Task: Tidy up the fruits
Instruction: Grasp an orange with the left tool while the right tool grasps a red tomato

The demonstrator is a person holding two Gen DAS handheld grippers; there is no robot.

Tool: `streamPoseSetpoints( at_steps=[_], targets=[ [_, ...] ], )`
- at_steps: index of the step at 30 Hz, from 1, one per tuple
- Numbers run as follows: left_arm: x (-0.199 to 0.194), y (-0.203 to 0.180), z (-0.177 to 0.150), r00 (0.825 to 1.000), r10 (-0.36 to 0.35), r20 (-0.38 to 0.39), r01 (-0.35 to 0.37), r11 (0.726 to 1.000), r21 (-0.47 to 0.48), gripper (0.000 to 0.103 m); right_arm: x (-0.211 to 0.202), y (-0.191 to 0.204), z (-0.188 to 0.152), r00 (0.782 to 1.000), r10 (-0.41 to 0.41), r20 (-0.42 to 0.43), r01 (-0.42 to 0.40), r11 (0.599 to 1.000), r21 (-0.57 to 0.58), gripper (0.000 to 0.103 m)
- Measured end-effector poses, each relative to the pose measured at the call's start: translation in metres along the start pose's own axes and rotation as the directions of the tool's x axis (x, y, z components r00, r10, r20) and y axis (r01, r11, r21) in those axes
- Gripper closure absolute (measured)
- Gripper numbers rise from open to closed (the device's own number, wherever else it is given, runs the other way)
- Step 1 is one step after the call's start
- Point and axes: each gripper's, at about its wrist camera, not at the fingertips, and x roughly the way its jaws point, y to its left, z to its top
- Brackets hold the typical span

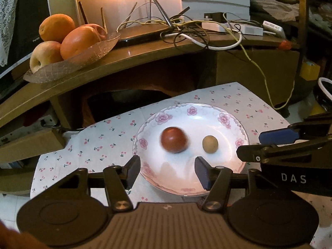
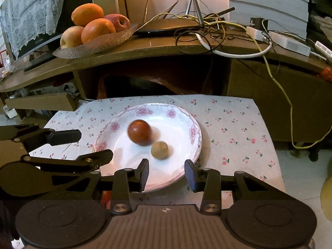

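On the far left shelf, glass dish (image 1: 68, 62) of oranges and apples, nearer, floral plate (image 1: 217, 157) holding red fruit (image 1: 173, 139) left of small tan fruit (image 1: 210, 143), left gripper (image 1: 167, 174) and right gripper (image 2: 166, 175) both spread wide, empty.

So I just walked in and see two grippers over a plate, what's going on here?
A person is sorting fruit with two handheld grippers. The left gripper and right gripper both hover open at the near rim of the floral plate, holding nothing. A red fruit and a small tan fruit lie on it.
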Motion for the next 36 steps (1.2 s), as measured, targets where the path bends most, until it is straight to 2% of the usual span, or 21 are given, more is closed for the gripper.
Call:
streamPoseSetpoints(
  at_steps=[6, 18, 25, 30, 36],
  targets=[
    [-0.010, 0.001, -0.009, 0.999, -0.032, -0.006, 0.032, 0.999, 0.013, 0.036, -0.008, -0.001, -0.010, 1.000, 0.012, -0.018, -0.012, 1.000, -0.025, 0.057],
    [-0.034, 0.009, -0.038, 0.992, -0.116, -0.042, 0.119, 0.990, 0.070, 0.036, -0.016, -0.005, -0.038, 0.992, 0.070, -0.102, -0.081, 0.992, -0.099, 0.056],
    [-0.039, 0.008, -0.063, 0.979, -0.183, -0.088, 0.194, 0.972, 0.133, 0.036, -0.011, 0.005, -0.052, 0.985, 0.085, -0.148, -0.112, 0.977, -0.182, 0.056],
    [-0.041, -0.002, -0.072, 0.968, -0.229, -0.101, 0.244, 0.954, 0.177, 0.036, -0.008, 0.008, -0.053, 0.984, 0.095, -0.153, -0.125, 0.972, -0.198, 0.052],
    [-0.037, -0.014, -0.077, 0.964, -0.237, -0.117, 0.258, 0.941, 0.218, 0.036, -0.006, 0.009, -0.052, 0.980, 0.111, -0.168, -0.142, 0.972, -0.189, 0.052]
  ],
)
